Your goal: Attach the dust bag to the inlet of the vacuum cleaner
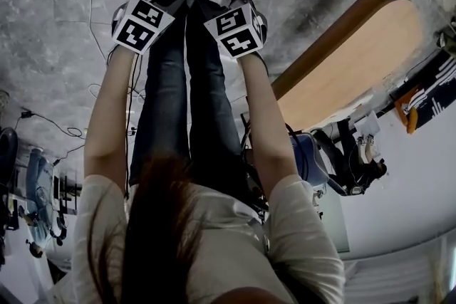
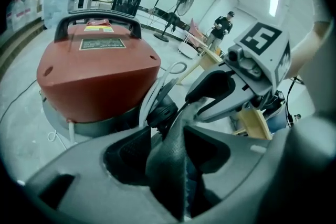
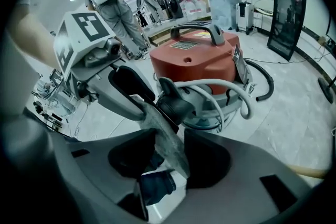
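My left gripper (image 2: pixel 170 147) and right gripper (image 3: pixel 168 148) gape wide around the bag (image 2: pixel 165 178). It looks limp and light, so I'd pinch near the inlet (image 3: pixel 176 105).

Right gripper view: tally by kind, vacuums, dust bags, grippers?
Vacuum cleaner: 1
Dust bag: 1
Grippers: 2 (left gripper, right gripper)
Total: 4

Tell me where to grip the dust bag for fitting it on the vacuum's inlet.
Likely the thin cloth edge of the dust bag beside the black inlet, pads flat on its two faces, coming in edge-on. It stands as a narrow fold between the open jaws of the left gripper and right gripper.
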Available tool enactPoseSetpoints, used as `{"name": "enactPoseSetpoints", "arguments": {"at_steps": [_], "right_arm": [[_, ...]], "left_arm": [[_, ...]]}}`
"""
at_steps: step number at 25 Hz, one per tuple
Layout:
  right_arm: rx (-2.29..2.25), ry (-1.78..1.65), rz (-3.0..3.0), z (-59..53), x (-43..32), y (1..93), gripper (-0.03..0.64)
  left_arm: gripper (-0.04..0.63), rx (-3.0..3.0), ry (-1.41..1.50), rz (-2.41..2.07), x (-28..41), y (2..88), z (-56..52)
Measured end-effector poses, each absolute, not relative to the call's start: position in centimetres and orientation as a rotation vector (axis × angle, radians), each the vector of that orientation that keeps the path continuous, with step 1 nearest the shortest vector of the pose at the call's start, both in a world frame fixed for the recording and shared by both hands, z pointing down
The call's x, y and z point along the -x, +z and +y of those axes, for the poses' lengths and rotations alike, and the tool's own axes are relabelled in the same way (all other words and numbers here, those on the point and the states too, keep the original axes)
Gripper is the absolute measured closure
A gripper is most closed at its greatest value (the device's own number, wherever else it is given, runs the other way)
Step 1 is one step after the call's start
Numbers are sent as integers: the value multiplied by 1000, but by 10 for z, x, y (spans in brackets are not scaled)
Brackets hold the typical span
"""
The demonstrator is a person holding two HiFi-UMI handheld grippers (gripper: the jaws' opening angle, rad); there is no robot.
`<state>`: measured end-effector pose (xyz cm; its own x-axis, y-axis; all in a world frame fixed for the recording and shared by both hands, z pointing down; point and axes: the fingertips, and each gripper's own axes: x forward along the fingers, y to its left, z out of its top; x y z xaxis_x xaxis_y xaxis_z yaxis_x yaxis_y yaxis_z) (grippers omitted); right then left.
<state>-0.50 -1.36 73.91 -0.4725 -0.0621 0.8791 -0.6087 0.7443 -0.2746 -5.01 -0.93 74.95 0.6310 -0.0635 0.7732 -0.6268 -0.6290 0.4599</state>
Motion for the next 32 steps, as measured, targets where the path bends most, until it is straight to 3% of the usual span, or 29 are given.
{"name": "enactPoseSetpoints", "arguments": {"at_steps": [5,18,25,32], "right_arm": [[-520,708,-1982,-17,-11,725,419],[-592,728,-2029,-20,-13,694,442],[-734,842,-2067,-30,-16,679,487],[-782,843,-2091,-35,-19,660,540]], "left_arm": [[382,-2073,913,-543,36,733,-13],[382,-2070,876,-688,44,702,-16],[387,-2070,883,-780,50,688,-21],[439,-2093,839,-849,49,662,-32]]}}
